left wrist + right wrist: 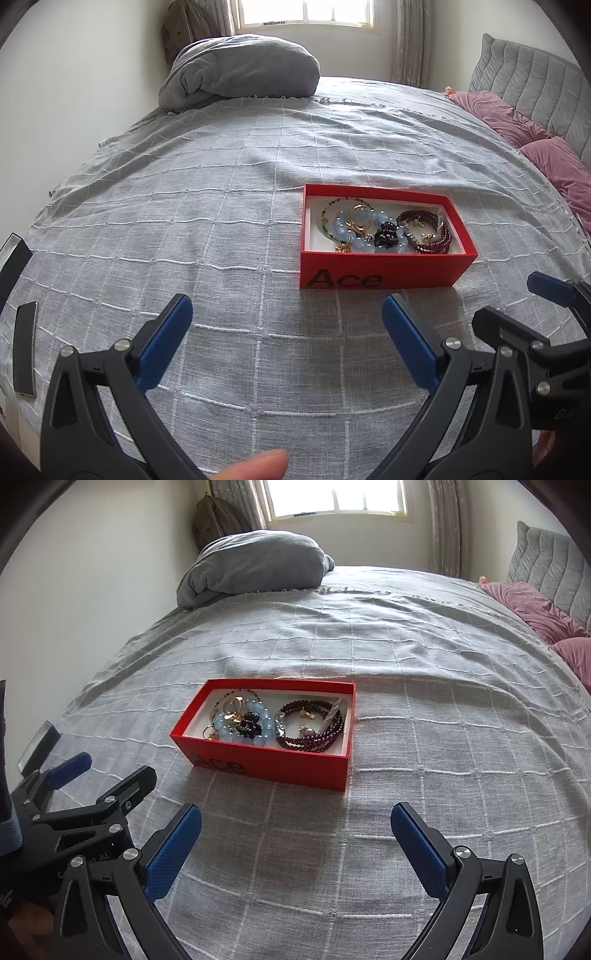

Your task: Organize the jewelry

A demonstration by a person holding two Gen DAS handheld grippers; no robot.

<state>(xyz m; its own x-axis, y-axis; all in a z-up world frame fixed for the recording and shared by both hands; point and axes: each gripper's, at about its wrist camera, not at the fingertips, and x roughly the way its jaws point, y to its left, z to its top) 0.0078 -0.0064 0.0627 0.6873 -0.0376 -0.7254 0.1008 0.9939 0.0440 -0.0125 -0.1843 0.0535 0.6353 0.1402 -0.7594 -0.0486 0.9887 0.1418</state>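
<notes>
On a bed covered by a grey checked bedspread [221, 221], a red box [380, 269] printed with "Ace" is seen, right of centre in the left wrist view and left of centre in the right wrist view. Its lid is off, and jewelry is piled inside on a white lining: a pale blue bead bracelet [255, 727] with gold rings and a black beaded piece lying over it is shown in the left half of the box, and a coiled dark red bead bracelet [314, 734] in the right half.

At the bottom of the left wrist view, the left gripper [286, 306] is held above bare bedspread with its blue-padded jaws spread wide and nothing between them. The right gripper [295, 816] is shown likewise in its own view, jaws wide apart and gripping nothing, just short of the box.

A rolled grey blanket [258, 565] is seen at the top centre below a bright window [336, 498], and pink pillows [517, 122] lie at the upper right.
</notes>
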